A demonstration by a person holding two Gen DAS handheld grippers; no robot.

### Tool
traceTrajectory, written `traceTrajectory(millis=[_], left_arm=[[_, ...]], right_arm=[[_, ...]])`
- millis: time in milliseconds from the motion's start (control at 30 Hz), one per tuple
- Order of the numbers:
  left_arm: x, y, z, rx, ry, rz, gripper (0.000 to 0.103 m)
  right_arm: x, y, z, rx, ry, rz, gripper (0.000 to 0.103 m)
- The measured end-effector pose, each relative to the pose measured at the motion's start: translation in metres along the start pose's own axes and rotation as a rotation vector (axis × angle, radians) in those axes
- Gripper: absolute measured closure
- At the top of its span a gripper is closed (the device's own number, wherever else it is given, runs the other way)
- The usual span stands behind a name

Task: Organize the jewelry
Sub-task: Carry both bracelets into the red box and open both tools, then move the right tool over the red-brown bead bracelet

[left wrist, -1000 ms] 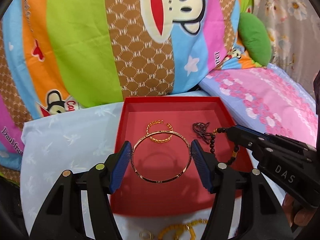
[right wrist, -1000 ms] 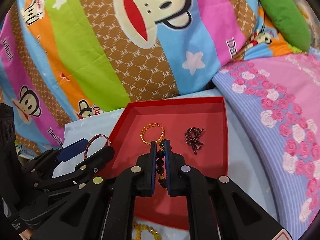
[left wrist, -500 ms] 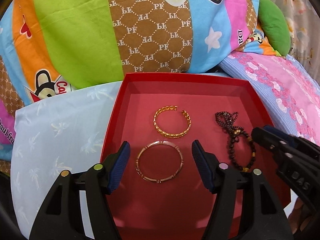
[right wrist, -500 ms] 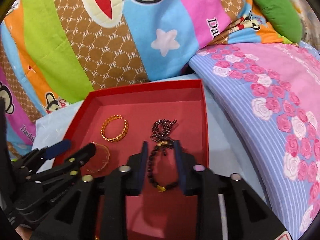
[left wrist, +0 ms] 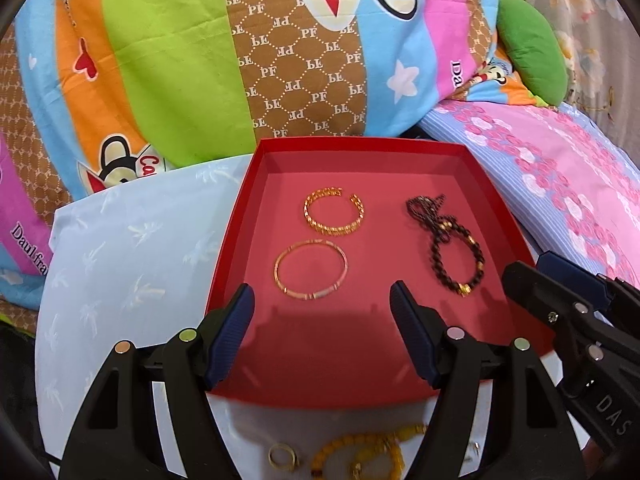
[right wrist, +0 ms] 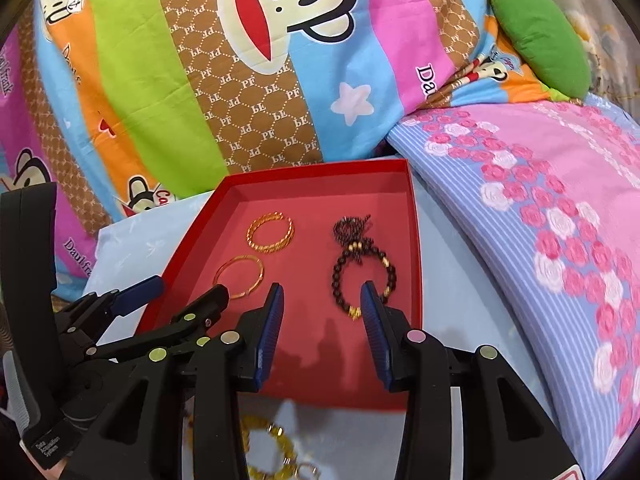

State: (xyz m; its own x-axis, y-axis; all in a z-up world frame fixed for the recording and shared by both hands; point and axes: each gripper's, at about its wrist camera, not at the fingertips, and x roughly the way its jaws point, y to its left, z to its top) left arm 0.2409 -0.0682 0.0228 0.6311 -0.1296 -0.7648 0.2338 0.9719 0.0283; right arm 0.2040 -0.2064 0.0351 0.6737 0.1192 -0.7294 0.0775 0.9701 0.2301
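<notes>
A red tray (left wrist: pixel 360 142) (right wrist: pixel 320 168) lies on a pale blue cloth. Inside it are a gold open cuff (left wrist: pixel 334 212) (right wrist: pixel 270 232), a thin rose-gold bangle (left wrist: pixel 310 270) (right wrist: pixel 240 276), a dark bead bracelet (left wrist: pixel 456 258) (right wrist: pixel 364 276) and a small dark chain (left wrist: pixel 424 204) (right wrist: pixel 352 226). My left gripper (left wrist: pixel 322 300) (right wrist: pixel 180 292) hovers just short of the bangle, jaws opening, nothing between them. My right gripper (right wrist: pixel 322 296) (left wrist: pixel 560 280) stands at the near end of the bead bracelet, jaws opening, its pads not touching the beads.
Loose yellow bead bracelets (left wrist: pixel 360 452) (right wrist: pixel 272 440) and a small ring (left wrist: pixel 282 456) lie on the cloth in front of the tray. A striped cartoon quilt (left wrist: pixel 280 60) rises behind the tray. A pink floral pillow (right wrist: pixel 540 220) flanks its right side.
The left gripper let go of the bangle and the right let go of the dark bead bracelet; both now lie in the tray. Both grippers opened and drew back toward the tray's near edge.
</notes>
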Motion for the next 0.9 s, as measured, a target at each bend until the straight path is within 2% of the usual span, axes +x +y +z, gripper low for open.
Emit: traceTrajectory(millis=[200,400,633,900], left_arm=[[-0.027,-0.001,-0.017,-0.001,-0.014,-0.008,0.036],[-0.049,0.005,-0.042,-0.015,-0.013,-0.01,0.036],[-0.065,0.015,-0.084,-0.048,0.019,-0.02,0.036],[-0.075,0.02,-0.128,-0.071,0.052,-0.024,0.036]], right_arm=[[-0.027,-0.001,-0.019,0.035,-0.009,0.011,0.063],[-0.052,-0.006,-0.044,0.044,-0.016,-0.014,0.063],[-0.068,-0.02,-0.09,0.076,0.027,-0.049,0.063],[-0.07,-0.025,-0.135,0.056,0.088,-0.101,0.061]])
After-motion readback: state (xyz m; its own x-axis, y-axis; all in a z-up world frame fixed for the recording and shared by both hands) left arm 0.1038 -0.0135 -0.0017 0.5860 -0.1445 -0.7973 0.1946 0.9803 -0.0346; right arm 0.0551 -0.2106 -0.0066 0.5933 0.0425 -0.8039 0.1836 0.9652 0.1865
